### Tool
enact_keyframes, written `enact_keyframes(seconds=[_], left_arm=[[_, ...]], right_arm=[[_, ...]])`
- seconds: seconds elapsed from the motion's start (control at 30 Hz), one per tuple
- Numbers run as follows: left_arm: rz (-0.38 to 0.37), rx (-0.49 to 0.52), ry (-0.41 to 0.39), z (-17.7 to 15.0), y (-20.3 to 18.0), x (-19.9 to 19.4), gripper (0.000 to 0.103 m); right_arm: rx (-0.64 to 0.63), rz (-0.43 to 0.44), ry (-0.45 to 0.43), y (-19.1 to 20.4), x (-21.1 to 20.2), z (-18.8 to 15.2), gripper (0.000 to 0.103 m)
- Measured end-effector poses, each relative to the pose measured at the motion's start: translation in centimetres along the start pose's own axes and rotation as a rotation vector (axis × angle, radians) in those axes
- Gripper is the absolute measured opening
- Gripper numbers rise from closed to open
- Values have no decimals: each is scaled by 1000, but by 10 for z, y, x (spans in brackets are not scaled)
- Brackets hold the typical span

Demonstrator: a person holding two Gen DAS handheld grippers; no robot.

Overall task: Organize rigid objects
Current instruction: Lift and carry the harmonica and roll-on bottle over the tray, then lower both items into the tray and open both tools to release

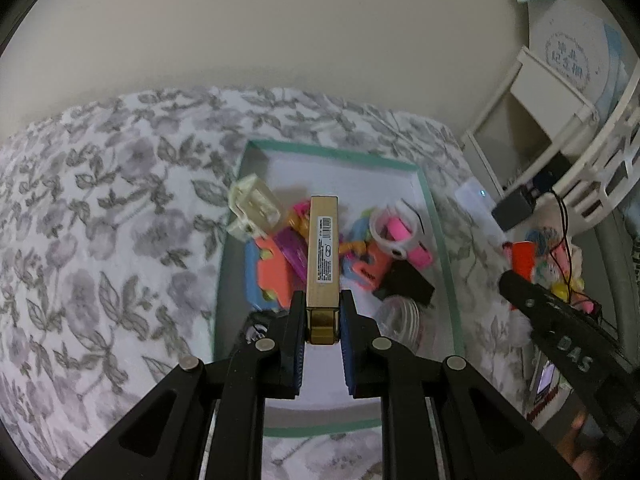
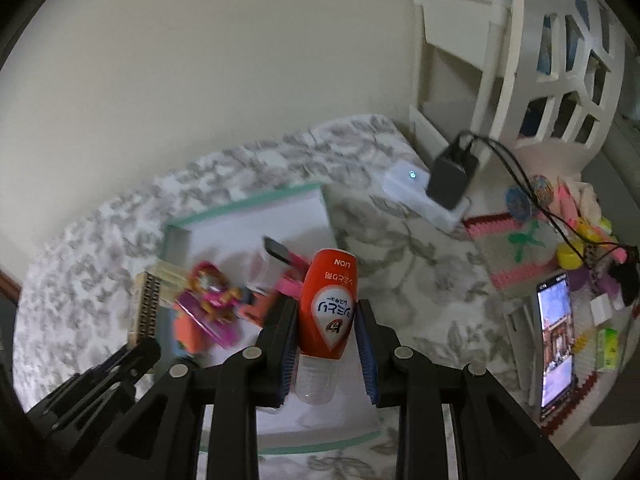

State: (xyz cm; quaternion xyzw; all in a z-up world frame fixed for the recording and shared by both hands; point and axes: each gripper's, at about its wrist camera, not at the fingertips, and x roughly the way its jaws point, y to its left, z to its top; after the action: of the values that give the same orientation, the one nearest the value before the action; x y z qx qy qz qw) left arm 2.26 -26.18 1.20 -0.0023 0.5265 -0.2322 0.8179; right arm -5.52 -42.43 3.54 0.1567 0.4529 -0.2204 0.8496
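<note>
Left wrist view shows your left tool (image 1: 320, 316) pinching the gold box (image 1: 322, 256) by its near end, so most of its length sticks out unsupported over the teal-rimmed tray (image 1: 436, 216) lying on the floral bedspread (image 1: 100, 200). That long overhang is your first risk: a quick tilt could swing the box in the pads and drop it onto the heap of coloured toys (image 1: 280, 256) rather than onto bare tray floor. The cream plastic piece (image 1: 252, 210) already leans over the tray's left wall, and a knock from the box could tip it out. In the right wrist view your right tool (image 2: 326, 320) is clamped on the orange bottle (image 2: 328, 300) near its tapered, clear-capped end; a rounded, narrowing body like that may well squirt forward if the squeeze slackens. The bottle hangs over the tray's near right part, just beside the pink pieces (image 2: 290, 280). Both tools crowd the same tray, so releasing together invites a collision. The soft bedding could also let the tray rock under a hard landing.
</note>
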Motion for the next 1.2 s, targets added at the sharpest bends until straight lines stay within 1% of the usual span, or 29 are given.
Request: enact_keyframes(seconds=[0.1, 0.3, 0.5, 0.97, 1.2], left_arm=[[17, 2, 23, -5, 1, 9, 16], [16, -25, 68, -12, 8, 22, 16], [25, -21, 86, -14, 8, 30, 16], [65, 41, 137, -24, -5, 52, 16], [68, 51, 162, -29, -5, 61, 16]], right_arm=[[12, -14, 44, -6, 12, -4, 29], [35, -32, 116, -16, 31, -12, 29], [-4, -36, 185, -8, 51, -21, 29], [-57, -22, 282, 5, 78, -37, 30], [-65, -22, 310, 6, 87, -43, 30]])
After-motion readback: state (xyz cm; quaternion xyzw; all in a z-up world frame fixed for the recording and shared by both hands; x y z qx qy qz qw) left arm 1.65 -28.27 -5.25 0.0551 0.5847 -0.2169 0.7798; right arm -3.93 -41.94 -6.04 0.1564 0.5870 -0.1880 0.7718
